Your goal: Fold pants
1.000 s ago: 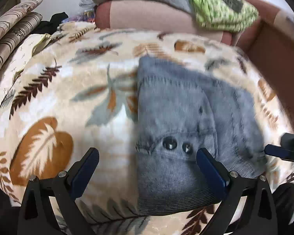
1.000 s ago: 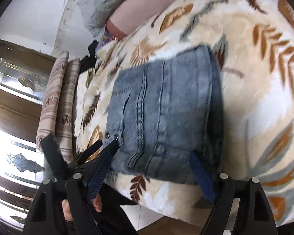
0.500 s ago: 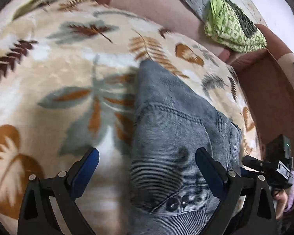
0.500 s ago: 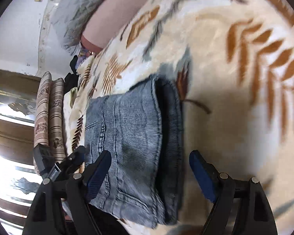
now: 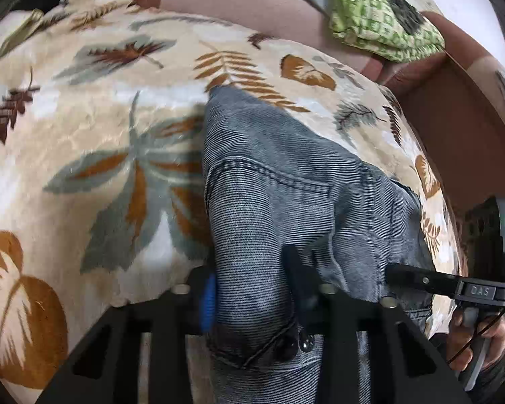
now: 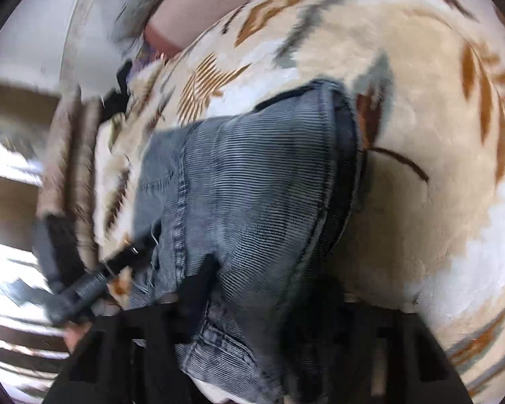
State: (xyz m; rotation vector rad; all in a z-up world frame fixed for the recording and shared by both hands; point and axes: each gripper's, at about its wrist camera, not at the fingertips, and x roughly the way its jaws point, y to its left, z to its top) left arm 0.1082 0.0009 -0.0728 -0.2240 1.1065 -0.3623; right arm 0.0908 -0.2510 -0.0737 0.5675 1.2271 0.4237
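On a cream plush blanket printed with brown and grey-green leaves [image 5: 94, 124]: one pair of grey-blue ribbed denim pants [image 5: 286, 181], folded into a thick bundle, lying near the blanket's near edge, right of centre in the left wrist view.

Left gripper [image 5: 252, 289]: black frame, blue pads; jaws have just been closing and now pinch a raised fold at the near left corner of the pants, close to two dark metal buttons [image 5: 301, 341].

Right gripper [image 6: 262, 286]: black, blurred in its own view; jaws have just been closing, with the near right part of the bundle between them and the cloth bunched up there. From the left wrist view its black finger lies against the right edge of the pants.

Far side: pinkish-brown cushion [image 5: 235, 3] with a green checked cloth [image 5: 380, 23] on it.
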